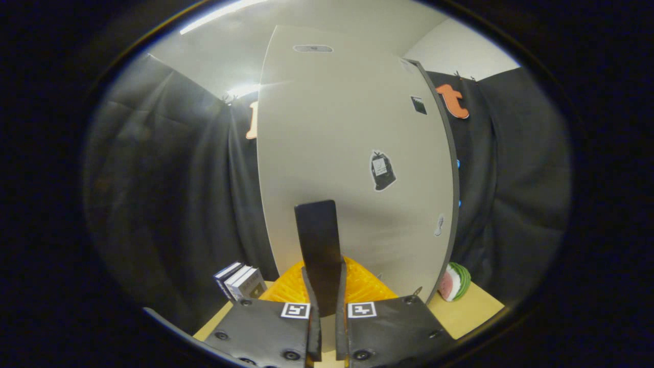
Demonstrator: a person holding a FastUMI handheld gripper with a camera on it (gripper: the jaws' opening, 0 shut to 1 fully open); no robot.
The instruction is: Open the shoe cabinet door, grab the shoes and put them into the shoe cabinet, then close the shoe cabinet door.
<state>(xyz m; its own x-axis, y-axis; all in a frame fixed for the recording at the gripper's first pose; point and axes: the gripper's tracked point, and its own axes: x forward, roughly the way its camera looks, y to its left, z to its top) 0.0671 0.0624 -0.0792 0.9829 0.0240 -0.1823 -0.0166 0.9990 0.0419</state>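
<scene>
Right now the gripper (pixel 326 286) has both fingers squeezed on a dark flat handle (pixel 318 240) — it sticks up in front of the pale shoe cabinet door (pixel 352 153). Just below the door lies something orange and ribbed (pixel 363 286). Left of the door stand small books (pixel 240 282) — right of it sits a toy watermelon slice (pixel 454 282) on the wooden table (pixel 475 309).

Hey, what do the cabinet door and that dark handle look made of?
Cabinet door: likely laminated board, a smooth matte pale face with a dark edge band. Handle: dark and flat with a dull sheen, metal or plastic, hard to tell. The gripper has its jaws shut on the handle.
</scene>
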